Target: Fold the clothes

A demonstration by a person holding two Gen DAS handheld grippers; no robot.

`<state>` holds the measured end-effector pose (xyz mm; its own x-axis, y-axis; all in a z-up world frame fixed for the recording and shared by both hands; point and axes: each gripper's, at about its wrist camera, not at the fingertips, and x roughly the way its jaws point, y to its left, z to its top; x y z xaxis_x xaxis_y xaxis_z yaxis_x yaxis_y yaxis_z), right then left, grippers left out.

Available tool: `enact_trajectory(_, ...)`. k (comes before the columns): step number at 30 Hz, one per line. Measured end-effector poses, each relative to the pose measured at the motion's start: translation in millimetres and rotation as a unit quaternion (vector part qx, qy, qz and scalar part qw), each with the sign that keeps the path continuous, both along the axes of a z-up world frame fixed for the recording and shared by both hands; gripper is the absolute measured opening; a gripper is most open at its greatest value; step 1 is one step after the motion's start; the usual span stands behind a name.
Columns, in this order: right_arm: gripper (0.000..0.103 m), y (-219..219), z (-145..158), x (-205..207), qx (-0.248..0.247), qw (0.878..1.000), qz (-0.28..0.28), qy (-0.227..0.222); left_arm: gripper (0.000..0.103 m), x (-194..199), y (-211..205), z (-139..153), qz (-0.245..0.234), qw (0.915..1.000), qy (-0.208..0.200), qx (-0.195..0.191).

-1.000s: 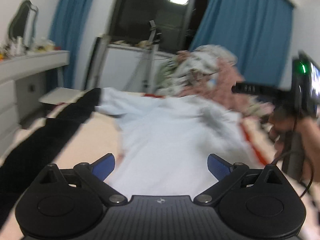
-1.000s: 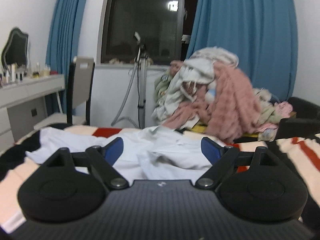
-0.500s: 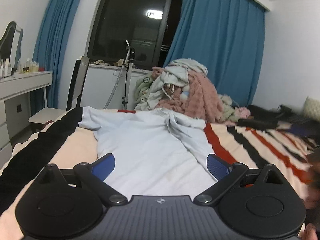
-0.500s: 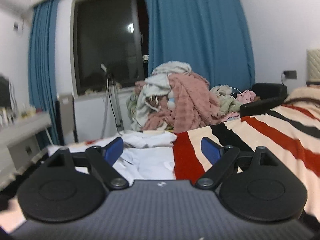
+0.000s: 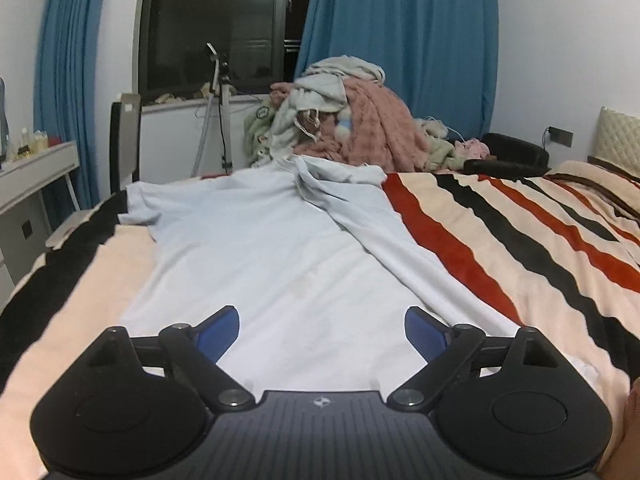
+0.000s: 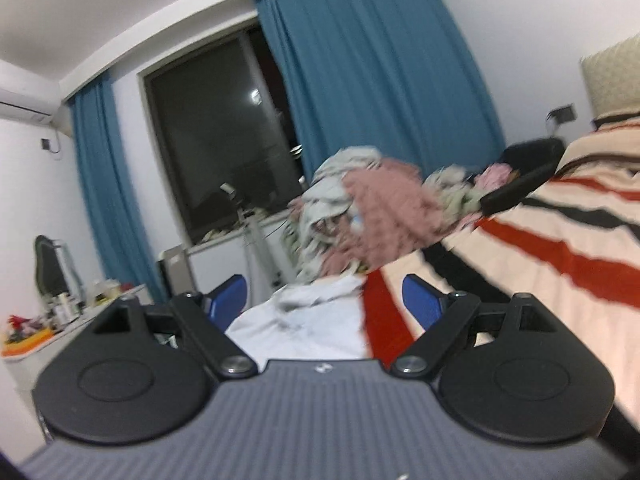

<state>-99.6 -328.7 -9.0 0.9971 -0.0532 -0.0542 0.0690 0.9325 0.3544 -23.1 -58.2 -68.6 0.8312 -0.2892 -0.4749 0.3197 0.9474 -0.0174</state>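
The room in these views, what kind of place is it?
Most likely a home bedroom: a bed with a striped blanket, a padded headboard, a heap of clothes beyond a pale shirt, and a dressing table.

The left wrist camera sits low over the striped blanket-covered bed (image 5: 520,240), level, looking along the pale blue cotton shirt (image 5: 272,256) toward the heap of pink and grey laundry (image 5: 344,120) below the dark window (image 5: 216,24). The right wrist camera looks toward that same heap (image 6: 360,220) but is tilted and blurred. Both share the heap, window, blue curtains (image 5: 400,48) and the shirt's far end (image 6: 312,316).
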Motion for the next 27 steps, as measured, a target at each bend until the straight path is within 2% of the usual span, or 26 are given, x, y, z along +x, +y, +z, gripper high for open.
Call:
enact_trajectory(3, 0.086, -17, -13, 2, 0.005, 1.0, -0.004, 0.01, 0.083, 2, -21, -3, -0.024, 0.9996, 0.017, -0.006)
enact_trajectory(8, 0.086, -50, -29, 5, 0.042, 0.998, -0.041, 0.022, 0.065, 7, -57, -7, -0.064, 0.9968, 0.045, -0.015)
enact_trajectory(10, 0.086, -62, -32, 3, 0.054, 0.996, -0.062, 0.017, 0.057, 8, -71, -9, -0.08, 0.9951, 0.056, -0.019)
enact_trajectory(11, 0.086, -67, -34, 2, 0.06, 0.995, -0.072, 0.014, 0.052, 8, -88, -13, -0.099, 0.9928, 0.065, -0.017)
enact_trajectory(12, 0.086, -71, -37, -1, 0.066, 0.995, -0.079, 0.011, 0.05, 8, -105, -17, -0.118, 0.9901, 0.074, -0.015)
enact_trajectory(16, 0.087, -80, -45, -2, 0.072, 0.992, -0.1, 0.005, 0.052, 5, -169, -39, -0.188, 0.9775, 0.096, 0.0)
enact_trajectory(19, 0.087, -83, -50, 0, 0.073, 0.992, -0.106, 0.009, 0.064, 2, -210, -67, -0.221, 0.9678, 0.117, 0.028)
enact_trajectory(21, 0.087, -83, -52, 0, 0.071, 0.992, -0.107, 0.009, 0.067, 3, -232, -86, -0.224, 0.9662, 0.111, 0.063)
enact_trajectory(24, 0.087, -80, -55, 2, 0.059, 0.992, -0.111, 0.013, 0.063, 1, -251, -113, -0.221, 0.9657, 0.085, 0.107)
enact_trajectory(26, 0.087, -76, -54, 2, 0.052, 0.992, -0.116, 0.012, 0.046, -1, -253, -119, -0.224, 0.9645, 0.072, 0.119)
enact_trajectory(27, 0.087, -75, -54, 2, 0.049, 0.992, -0.118, 0.012, 0.017, -2, -250, -117, -0.228, 0.964, 0.071, 0.118)
